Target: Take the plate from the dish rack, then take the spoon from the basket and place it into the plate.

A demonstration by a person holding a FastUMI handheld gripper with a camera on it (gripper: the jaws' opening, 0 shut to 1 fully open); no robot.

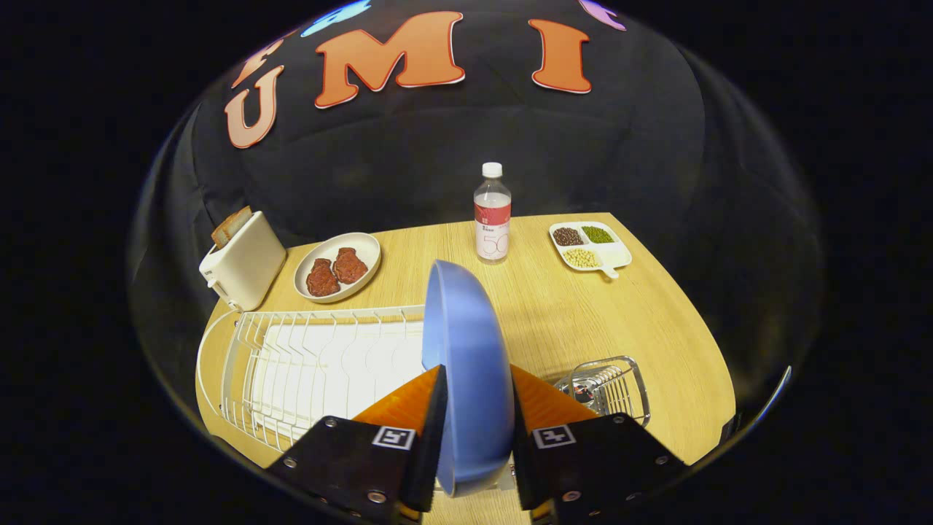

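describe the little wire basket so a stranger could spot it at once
On the wooden table, look just beyond the claw, which is shut on the blue plate. The wire basket sits on the side opposite the white dish rack: small, silvery, far narrower.

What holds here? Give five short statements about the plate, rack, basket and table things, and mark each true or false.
1. The gripper holds the blue plate on edge between its fingers. True.
2. The dish rack holds three more plates. False: its wires stand bare.
3. The water bottle stands upright beyond the plate. True.
4. The toaster stands beside the wire basket. False: it stands past the rack's far end, by the dish of meat.
5. The divided tray holds three kinds of beans. True.
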